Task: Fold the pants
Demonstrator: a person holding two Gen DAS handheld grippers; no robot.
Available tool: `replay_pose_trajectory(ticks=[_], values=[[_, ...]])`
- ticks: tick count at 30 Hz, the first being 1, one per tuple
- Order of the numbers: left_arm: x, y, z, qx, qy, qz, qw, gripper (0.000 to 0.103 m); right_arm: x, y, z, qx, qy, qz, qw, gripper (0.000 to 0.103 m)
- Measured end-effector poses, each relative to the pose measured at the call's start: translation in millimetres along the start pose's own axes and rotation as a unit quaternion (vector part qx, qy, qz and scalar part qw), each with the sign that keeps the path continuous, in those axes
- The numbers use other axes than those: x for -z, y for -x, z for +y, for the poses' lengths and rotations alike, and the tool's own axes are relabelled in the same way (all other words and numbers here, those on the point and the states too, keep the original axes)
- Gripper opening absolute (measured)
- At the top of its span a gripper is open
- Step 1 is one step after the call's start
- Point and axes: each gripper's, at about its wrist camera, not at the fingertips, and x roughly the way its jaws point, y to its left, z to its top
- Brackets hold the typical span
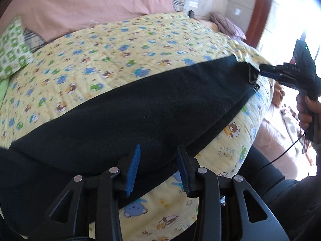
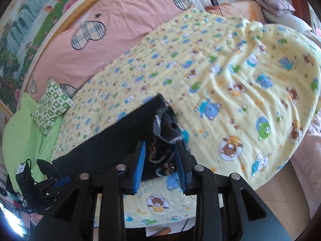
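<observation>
- The yellow bear-print quilt (image 2: 240,76) covers most of the bed and gives you a broad, soft surface; behind it lie a pink duvet (image 1: 90,14) and a small green patterned pillow (image 2: 52,108).
- The pants (image 1: 140,108) lie across the near edge of that quilt as one long dark band, already doubled along their length by the look of the layered edge. Judge them as thick, soft and limp: they will sag between your hands and cling a little to the quilt rather than slide.
- Your left gripper (image 1: 158,168) sits over the near end of the band with its blue pads partly apart. The cloth lies under and between them, but neither pad presses on it.
- Your right gripper (image 2: 160,160) is at the far end, by the frayed hem and its dangling drawstring, jaws also partly open with fabric between the pads and nothing pinched.
- For the next fold, take each end at the corner, through all layers. Avoid the loose cord and the frayed threads, since a hold there would probably slip.
</observation>
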Motion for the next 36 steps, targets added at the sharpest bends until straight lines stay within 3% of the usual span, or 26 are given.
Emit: replay_pose_trajectory(ticks=[5,7,14,18,25,29,36], values=[[11,21,30,-0.033,0.072,-0.017,0.9967,0.042,-3,-6,35,-0.03,0.045,0.003,0.999,0.032],[17,31,44,-0.046,0.105,-0.025,0.9931,0.051,-1,-12,54,-0.045,0.076,0.011,0.996,0.032],[33,62,88,-0.091,0.196,-0.048,0.9752,0.058,15,-46,109,-0.106,0.137,0.057,0.983,0.032],[39,75,106,-0.119,0.229,-0.053,0.9647,0.062,25,-62,131,-0.129,0.163,0.078,0.975,0.048],[38,80,136,-0.147,0.294,-0.044,0.9435,0.064,44,-79,166,-0.156,0.229,0.103,0.955,0.048],[30,75,154,-0.164,0.344,-0.03,0.9241,0.064,57,-87,182,-0.166,0.277,0.113,0.94,0.048],[34,64,185,-0.188,0.44,-0.019,0.8779,0.064,85,-99,201,-0.17,0.382,0.13,0.899,0.048]])
